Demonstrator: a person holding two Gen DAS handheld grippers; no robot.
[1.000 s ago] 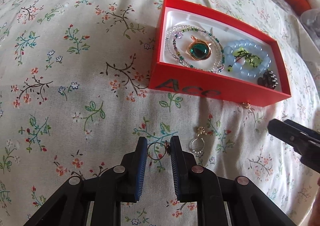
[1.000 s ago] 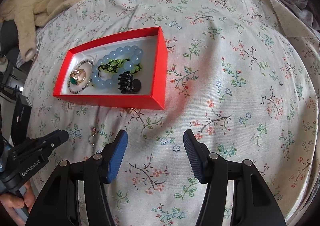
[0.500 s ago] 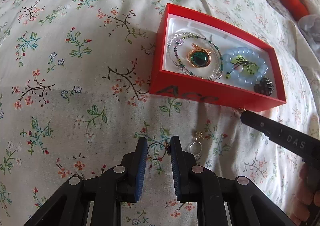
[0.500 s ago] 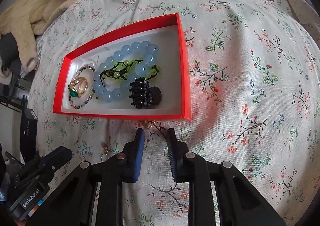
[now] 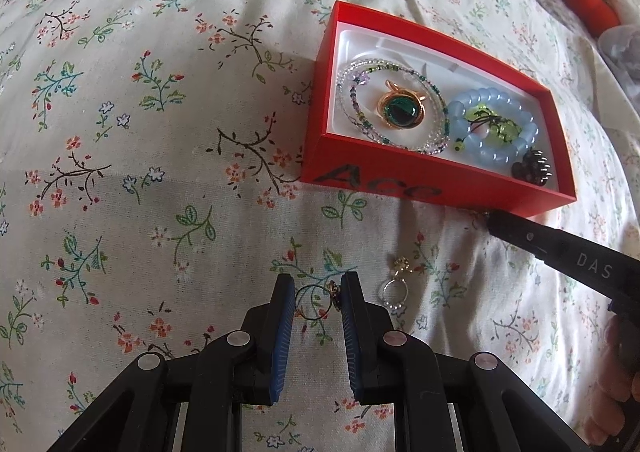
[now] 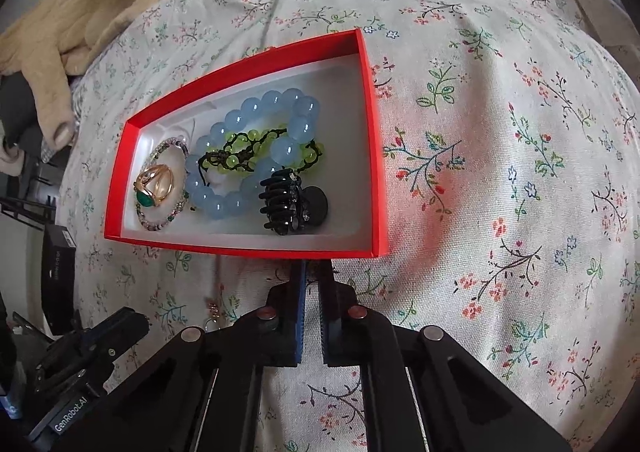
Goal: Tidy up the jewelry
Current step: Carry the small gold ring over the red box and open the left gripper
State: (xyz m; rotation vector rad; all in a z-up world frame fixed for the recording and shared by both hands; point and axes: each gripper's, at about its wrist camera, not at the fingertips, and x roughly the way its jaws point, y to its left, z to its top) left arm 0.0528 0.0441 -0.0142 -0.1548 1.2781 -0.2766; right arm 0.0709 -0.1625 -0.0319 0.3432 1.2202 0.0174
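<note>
Left tool (image 5: 317, 300) narrowly parted around thin dark wire ring (image 5: 316, 302) | right tool (image 6: 312, 280) nearly closed, contents unseen, lower centre | risk: ring slipping on soft floral bedsheet (image 5: 160, 171).

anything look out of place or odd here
Nothing is damaged or spilled, but two earrings lie loose on the floral cloth outside the red box: a thin hoop between the left gripper's fingers and a beaded hoop beside it. The right gripper is nearly closed at the box's near wall.
</note>
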